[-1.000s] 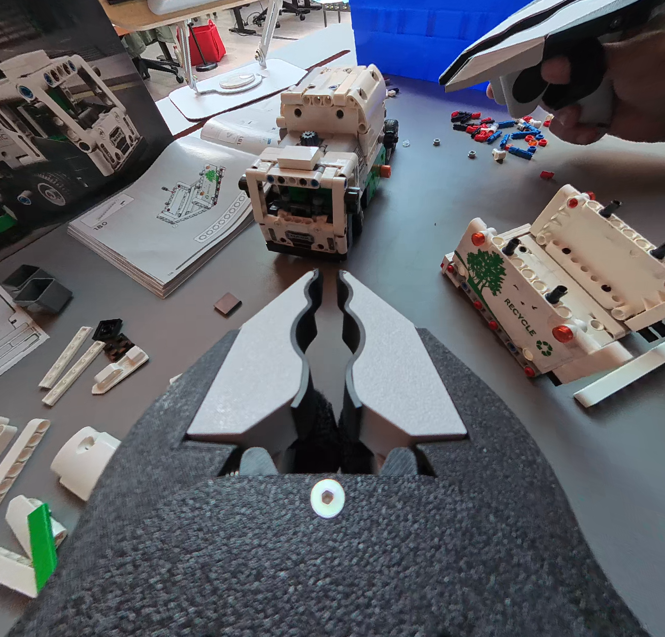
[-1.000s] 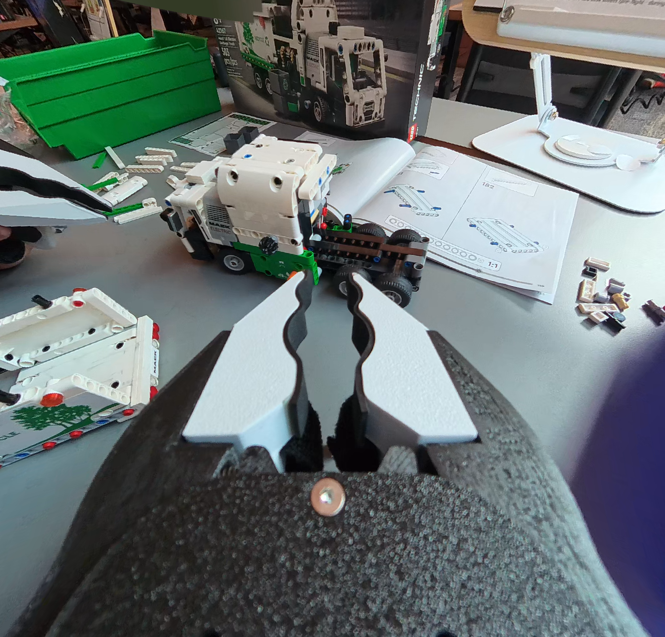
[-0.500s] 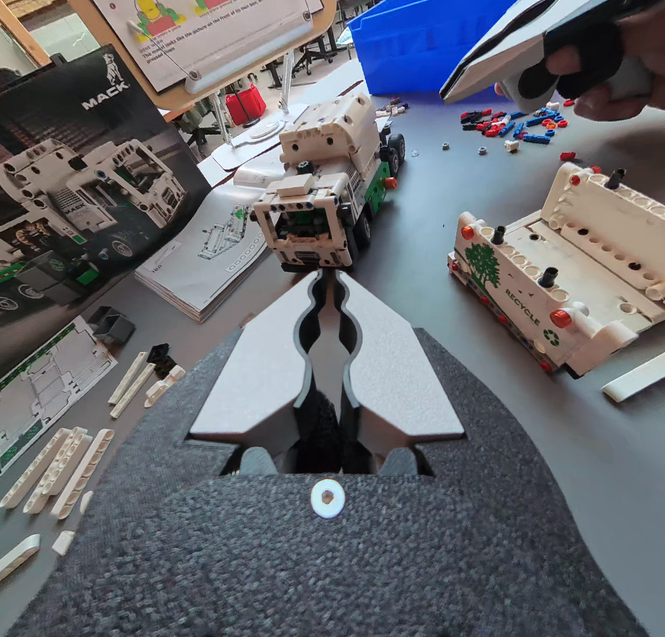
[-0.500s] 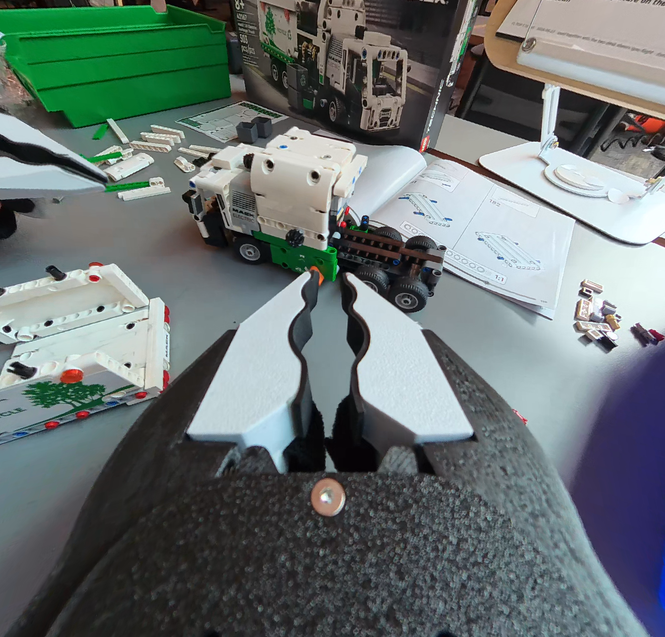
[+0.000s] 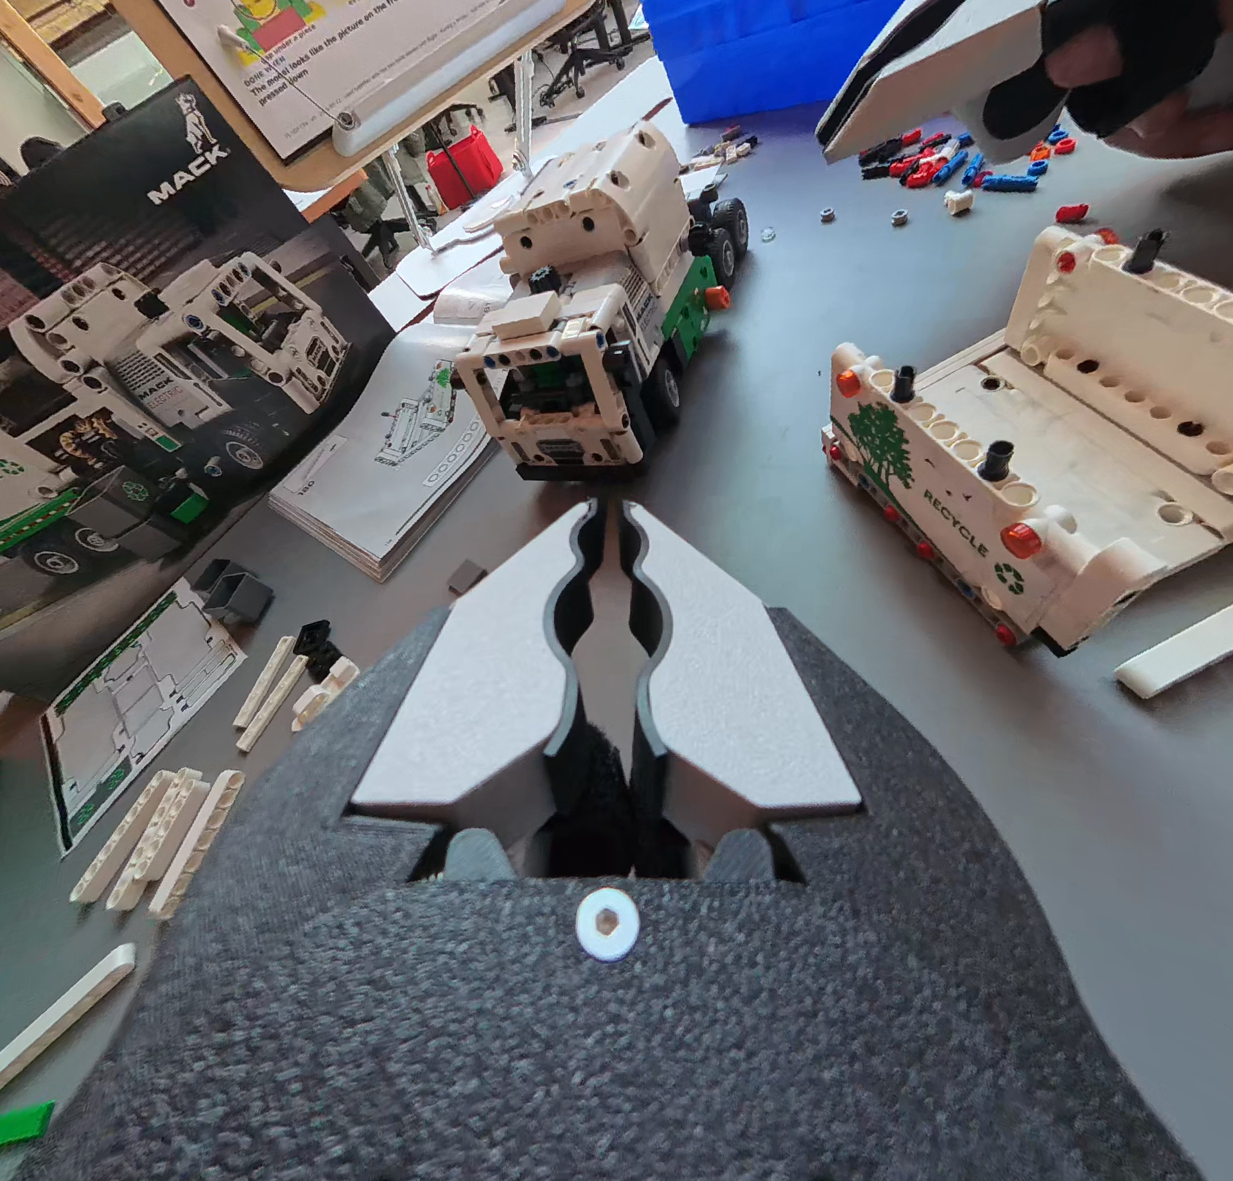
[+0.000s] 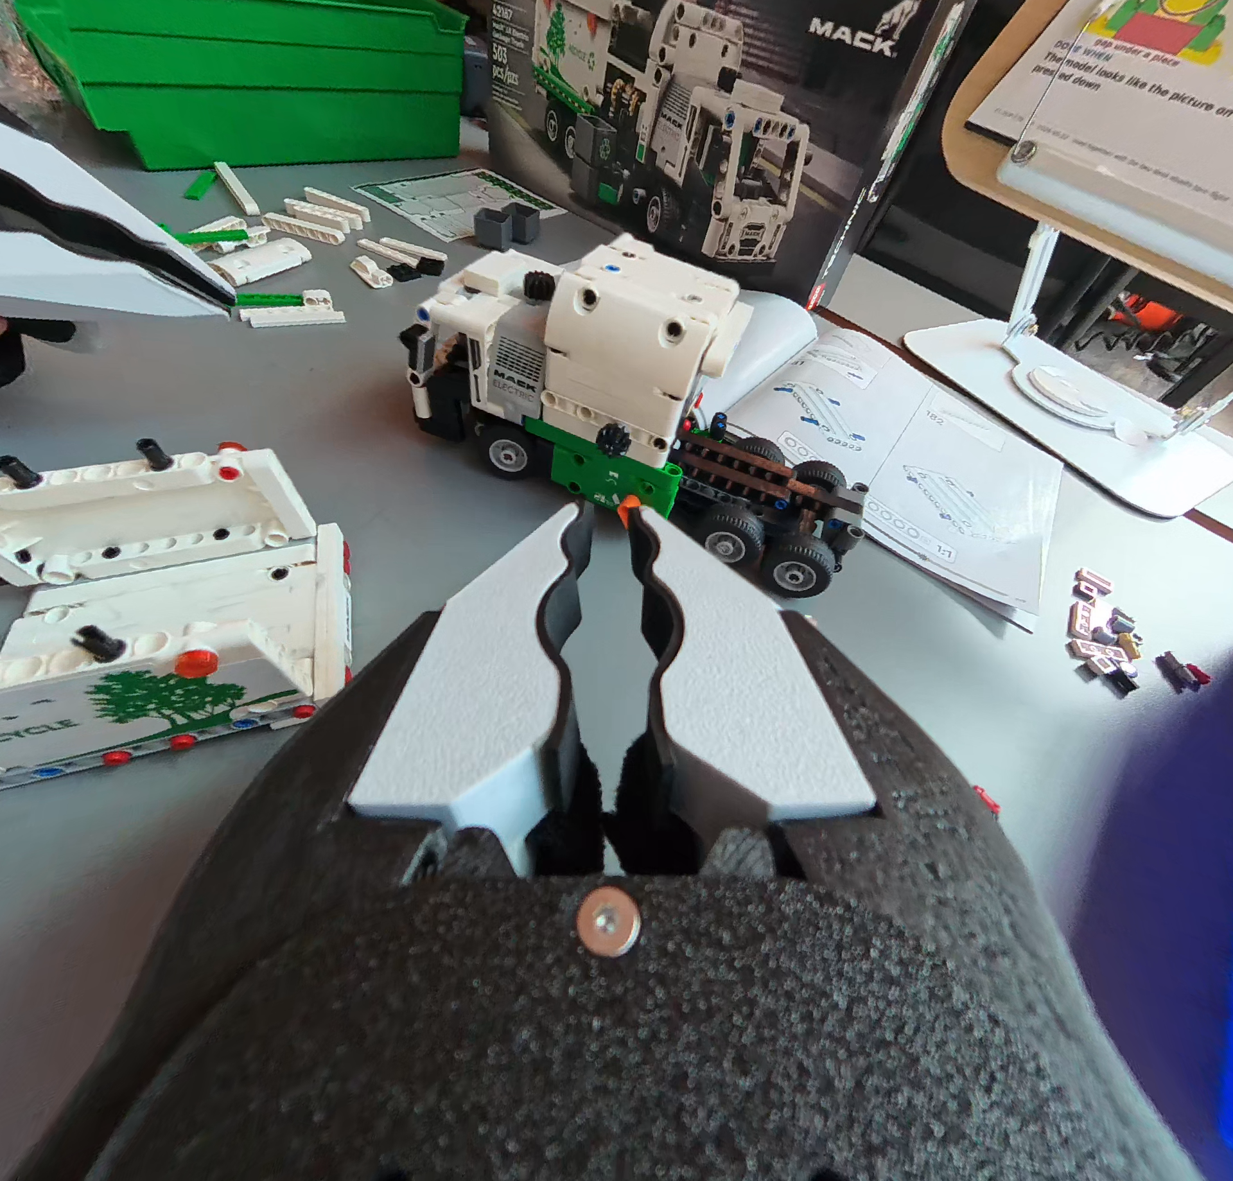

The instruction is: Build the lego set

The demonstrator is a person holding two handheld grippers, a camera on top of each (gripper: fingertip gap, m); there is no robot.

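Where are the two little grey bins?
In the right wrist view the grey bins sit upper middle, between the white sheet and the truck box.

Left tongs (image 5: 607, 505) nearly closed, right tongs (image 6: 608, 512) slightly parted, both bare.

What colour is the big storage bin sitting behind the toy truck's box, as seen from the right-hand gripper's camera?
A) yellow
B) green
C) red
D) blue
B: the right wrist view shows a green bin at the table's far left, beside the truck box.
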